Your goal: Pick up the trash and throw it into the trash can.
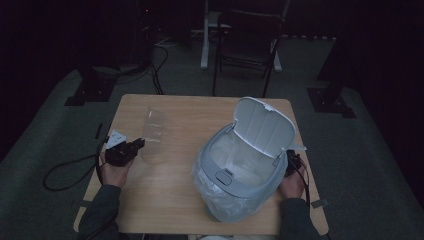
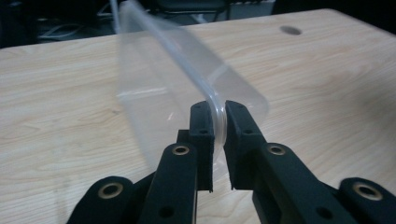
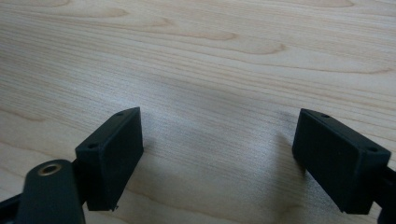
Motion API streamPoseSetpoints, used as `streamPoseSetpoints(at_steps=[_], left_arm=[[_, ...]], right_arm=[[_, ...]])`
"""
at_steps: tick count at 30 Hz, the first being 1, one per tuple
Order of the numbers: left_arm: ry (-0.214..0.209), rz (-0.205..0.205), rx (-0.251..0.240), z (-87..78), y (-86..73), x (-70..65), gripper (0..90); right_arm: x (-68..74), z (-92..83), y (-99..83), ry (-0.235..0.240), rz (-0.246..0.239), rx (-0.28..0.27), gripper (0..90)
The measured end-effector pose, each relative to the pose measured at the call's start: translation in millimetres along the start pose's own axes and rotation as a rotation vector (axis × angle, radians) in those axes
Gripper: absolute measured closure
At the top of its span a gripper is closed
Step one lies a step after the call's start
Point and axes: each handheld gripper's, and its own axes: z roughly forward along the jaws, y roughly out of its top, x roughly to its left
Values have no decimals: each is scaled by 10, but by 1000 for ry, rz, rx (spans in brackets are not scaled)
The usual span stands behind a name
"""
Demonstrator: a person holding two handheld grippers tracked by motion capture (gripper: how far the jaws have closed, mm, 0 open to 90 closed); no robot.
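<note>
While the right gripper [image 3: 219, 154] gapes, left gripper [image 2: 219, 126] jaws pinch the clear cup's [image 2: 163, 88] rim.

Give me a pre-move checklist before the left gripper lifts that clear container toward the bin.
1. Left gripper pinched on the clear plastic container rim: ok.
2. Grip depth: at the rim edge only, could slip: cannot tell.
3. Bin lid raised: ok.
4. Bin liner in place, opening free: ok.
5. Right gripper open, nothing between the jaws, over bare table: ok.
6. Container empty: cannot tell.
</note>
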Motion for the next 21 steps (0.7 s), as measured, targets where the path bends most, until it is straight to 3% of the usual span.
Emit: streamPoseSetpoints(at_steps=[6, 21], left_arm=[[-58, -16, -16, -9, 28, -8, 844], [-178, 10, -58, -113, 253, -65, 844]], right_arm=[[0, 0, 0, 0, 0, 0, 156], [0, 0, 0, 0, 0, 0, 156]])
